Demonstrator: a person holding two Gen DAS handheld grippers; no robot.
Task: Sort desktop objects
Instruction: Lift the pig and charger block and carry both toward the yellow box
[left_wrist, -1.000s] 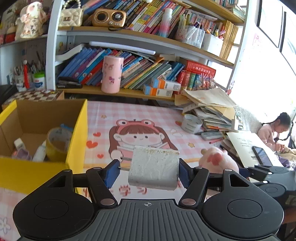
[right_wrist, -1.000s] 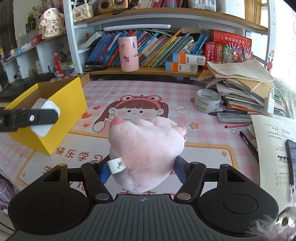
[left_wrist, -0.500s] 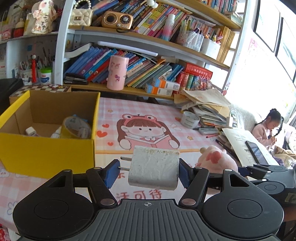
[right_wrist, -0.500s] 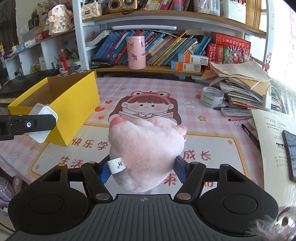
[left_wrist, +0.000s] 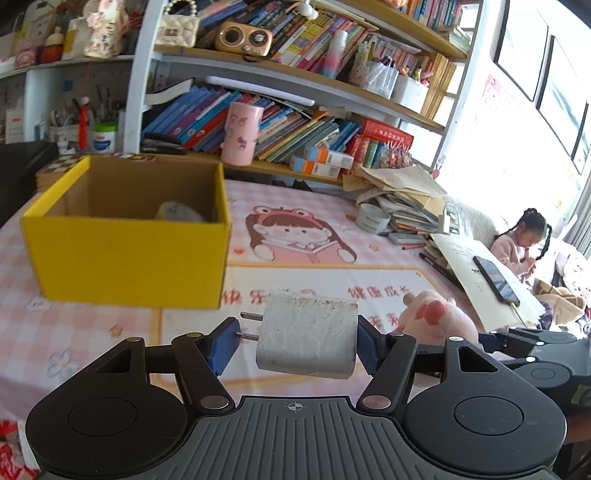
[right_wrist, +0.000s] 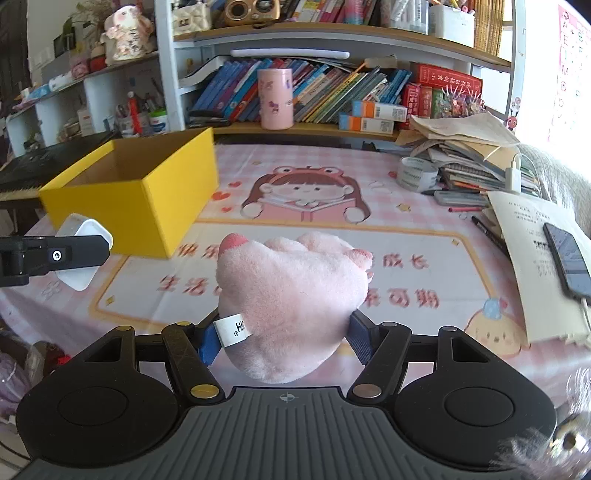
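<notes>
Nearest, the left hand-held gripper is clamped half-open on a white plug adapter, and the right hand-held gripper likewise on a pink plush toy. Both are mid-carry above the tabletop; next comes reaching over the yellow box, far left, and releasing. Beyond stand crowded bookshelves.

Scuffed white charger prongs pointing left, fluffy pink plush, open yellow box on the desk
</notes>
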